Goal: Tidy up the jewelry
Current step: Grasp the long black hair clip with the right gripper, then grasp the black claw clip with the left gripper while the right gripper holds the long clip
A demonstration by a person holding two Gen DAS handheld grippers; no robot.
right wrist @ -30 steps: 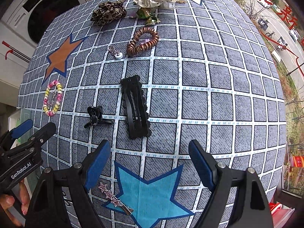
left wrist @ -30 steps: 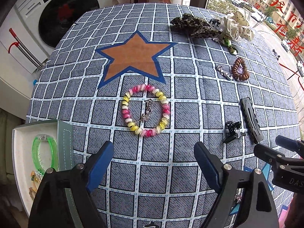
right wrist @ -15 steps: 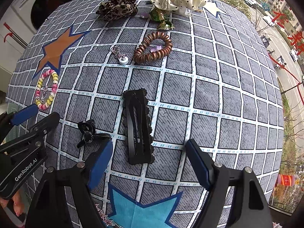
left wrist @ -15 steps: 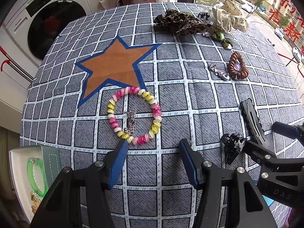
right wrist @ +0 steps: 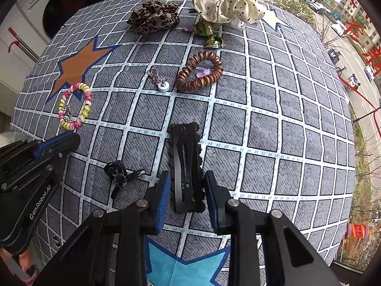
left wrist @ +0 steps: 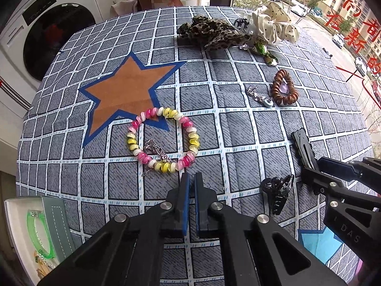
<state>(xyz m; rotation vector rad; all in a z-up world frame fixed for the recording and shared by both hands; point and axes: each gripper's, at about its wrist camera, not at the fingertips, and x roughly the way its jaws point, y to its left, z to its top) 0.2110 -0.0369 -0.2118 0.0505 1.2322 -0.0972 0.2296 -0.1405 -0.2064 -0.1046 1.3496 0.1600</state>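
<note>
1. Now, your right claw (right wrist: pixel 187 191) sits open, its blue pads straddling the near end of the black snap clip (right wrist: pixel 187 166), which lies flat on the worktop (right wrist: pixel 273 131). Neither pad looks to be touching it yet.
2. Keep both pads level with the cloth as you close, so you catch the clip's edges rather than ride over its flat top; it is thin, and I judge it will slip if pinched high.
3. Mind the small black claw clip (right wrist: pixel 119 172) just to the clip's left: don't drag it along.
4. Your left claw (left wrist: pixel 189 186) is all but closed on nothing, tips just short of the pink-and-yellow coil bracelet (left wrist: pixel 164 140) and the silver charm lying inside its ring. Open it before reaching for either.
5. The box (left wrist: pixel 14 226) at the near left edge, already holding a green bangle (left wrist: pixel 35 236), seems the likely destination.
6. Farther off wait the brown coil tie (right wrist: pixel 200 74), the silver trinket beside it, and two scrunchies at the far edge.
</note>
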